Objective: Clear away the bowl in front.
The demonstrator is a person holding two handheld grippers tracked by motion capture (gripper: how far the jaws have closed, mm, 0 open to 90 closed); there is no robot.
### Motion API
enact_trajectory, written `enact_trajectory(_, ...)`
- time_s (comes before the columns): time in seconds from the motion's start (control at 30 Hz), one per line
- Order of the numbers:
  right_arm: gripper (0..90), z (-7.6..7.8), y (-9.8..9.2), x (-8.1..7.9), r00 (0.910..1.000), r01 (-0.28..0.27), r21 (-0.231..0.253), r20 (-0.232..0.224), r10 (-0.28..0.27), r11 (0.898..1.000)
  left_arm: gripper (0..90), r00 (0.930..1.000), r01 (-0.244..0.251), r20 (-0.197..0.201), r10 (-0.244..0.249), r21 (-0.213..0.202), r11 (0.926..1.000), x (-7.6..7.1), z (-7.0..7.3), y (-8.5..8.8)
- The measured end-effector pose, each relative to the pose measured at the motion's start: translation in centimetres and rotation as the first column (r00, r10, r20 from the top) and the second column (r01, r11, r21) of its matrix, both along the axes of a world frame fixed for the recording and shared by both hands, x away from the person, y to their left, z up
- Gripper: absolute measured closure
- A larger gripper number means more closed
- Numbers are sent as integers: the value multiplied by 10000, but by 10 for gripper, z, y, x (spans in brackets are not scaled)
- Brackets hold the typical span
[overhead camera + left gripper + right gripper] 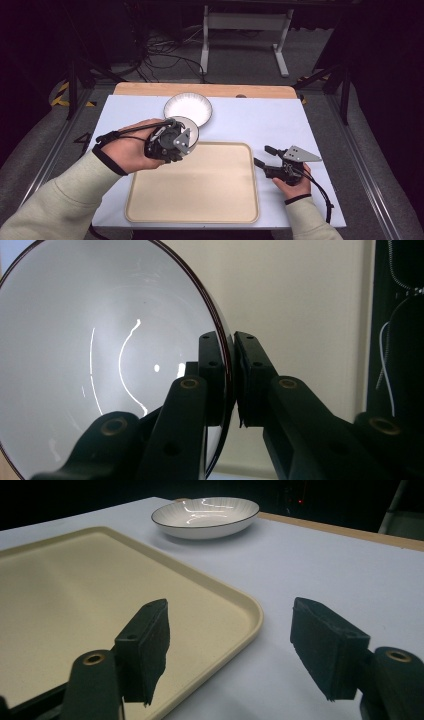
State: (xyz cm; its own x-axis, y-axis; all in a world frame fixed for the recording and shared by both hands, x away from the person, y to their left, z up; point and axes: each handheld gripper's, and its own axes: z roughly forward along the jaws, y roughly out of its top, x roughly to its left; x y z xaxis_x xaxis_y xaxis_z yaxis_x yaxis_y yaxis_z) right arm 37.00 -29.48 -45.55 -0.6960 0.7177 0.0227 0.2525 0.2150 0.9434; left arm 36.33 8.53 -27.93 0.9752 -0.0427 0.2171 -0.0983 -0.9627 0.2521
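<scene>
A white bowl with a thin dark rim [100, 355] hangs tilted above the far left corner of the cream tray [192, 200], and my left gripper [231, 365] is shut on its rim, one pad inside and one outside. From above, that left gripper [179, 134] covers most of the held bowl [194, 128]. A second white dish with a dark rim [188, 108] sits on the table just beyond it. My right gripper [261, 156] rests at the tray's right edge, open with nothing between its pads [230, 630]. The right gripper view takes in the tray [75, 605] and the far dish [205, 516].
A pale blue cloth [280, 125] covers the table, with a wooden strip [200, 90] along its far edge. Beyond the table stand a white frame [245, 30] and loose cables [160, 55] on the floor. Black stands flank both sides.
</scene>
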Motion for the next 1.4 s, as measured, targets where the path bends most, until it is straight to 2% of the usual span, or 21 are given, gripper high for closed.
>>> enact_trajectory(0.13,330,0,0,0,10000,-12,45,-29,12,10000,834,9997,-210,-115,211,42,9998,-5,-6,-2)
enact_trajectory(0.23,330,0,0,0,10000,-19,7,-8,19,10000,834,9997,-259,-51,259,47,9997,-8,-9,-5)
enact_trajectory(0.3,330,0,0,0,10000,-25,-1,-6,25,10000,834,9998,-162,96,160,124,9998,-11,-13,-7)
enact_trajectory(0.47,330,0,0,0,10000,-33,-3,-9,33,10000,834,9999,87,-83,-86,128,9999,-18,-19,-12)
enact_trajectory(0.6,330,0,0,0,10000,-37,-11,-1,37,10000,834,9993,319,-210,-316,165,9994,-22,-30,-16)
enact_trajectory(0.7,329,0,0,0,10000,-49,-15,2,49,10000,834,9988,399,-276,-394,179,9990,-23,-37,-18)
enact_trajectory(0.8,329,0,0,0,10000,-52,-12,-8,52,10000,834,9988,459,-183,-457,142,9988,-24,-42,-19)
enact_trajectory(0.87,330,0,0,0,10000,-57,-14,8,57,10000,834,9989,397,-236,-393,152,9991,-25,-44,-20)
enact_trajectory(1.13,331,0,0,0,10000,-45,-27,-19,45,10000,834,9958,749,-529,-742,121,9971,-28,-60,-24)
enact_trajectory(1.17,331,0,1,0,10000,-46,-13,-15,46,10000,834,9963,628,-598,-623,69,9980,-28,-62,-25)
enact_trajectory(1.4,332,0,0,0,10000,-59,-10,-7,59,10000,834,9947,766,-703,-755,128,9970,-27,-78,-31)
